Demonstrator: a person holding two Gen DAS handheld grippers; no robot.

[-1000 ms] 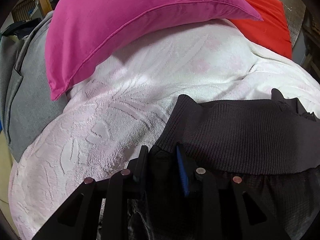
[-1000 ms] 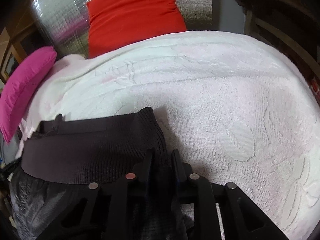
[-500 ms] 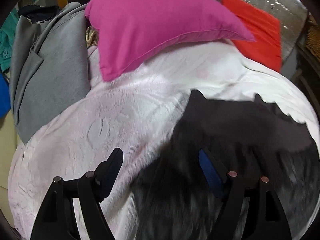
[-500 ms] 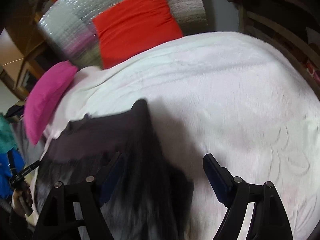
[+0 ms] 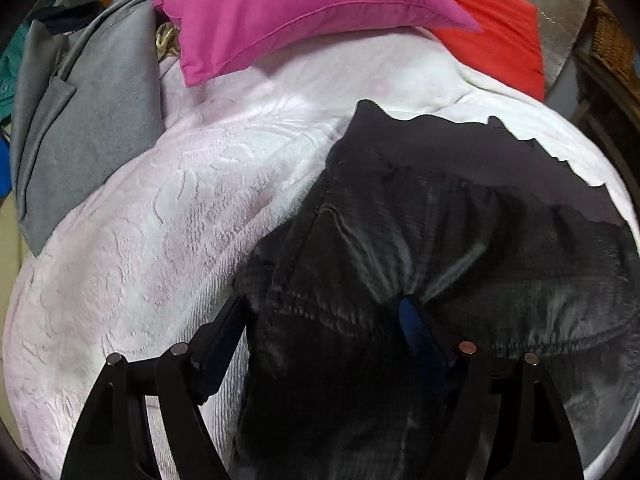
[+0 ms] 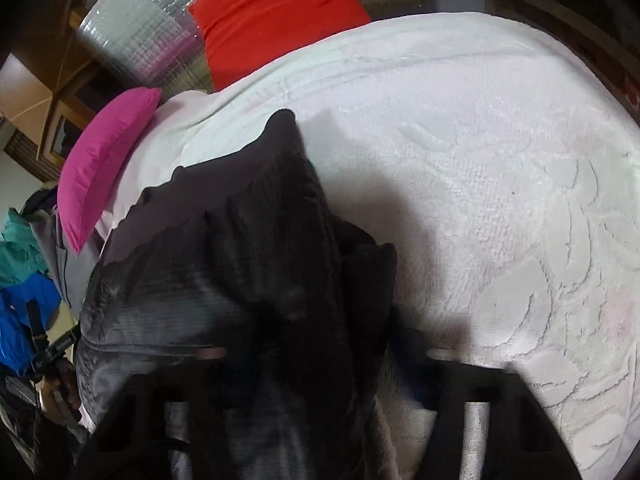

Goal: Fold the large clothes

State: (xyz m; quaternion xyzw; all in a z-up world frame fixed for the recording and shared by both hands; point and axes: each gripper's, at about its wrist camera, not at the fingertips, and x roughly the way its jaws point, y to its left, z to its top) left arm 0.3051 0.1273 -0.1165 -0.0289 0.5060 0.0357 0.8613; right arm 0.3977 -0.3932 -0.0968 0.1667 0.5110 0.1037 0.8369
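Note:
A black jacket [image 5: 440, 220] with a ribbed hem lies on the white embossed bedspread [image 5: 160, 220]. My left gripper [image 5: 320, 320] hangs open over the jacket's near left part. The fabric lies between and below its fingers, and neither pad presses on it. In the right wrist view the jacket [image 6: 240, 240] is bunched into a raised fold. My right gripper [image 6: 320, 360] is blurred and its jaws are closing. That fold is between them, and I see no pad pressing on it.
A magenta pillow [image 5: 300, 12] and a red pillow [image 5: 492, 28] lie at the head of the bed, in front of a silver foil panel [image 6: 140, 36]. A grey garment [image 5: 88, 112] hangs at the left edge. Blue and teal clothes [image 6: 20, 312] lie beyond it.
Both grippers let go of the jacket's ribbed hem, opened and drew back from it. The hem now lies on the bedspread. The right jaws have since narrowed again.

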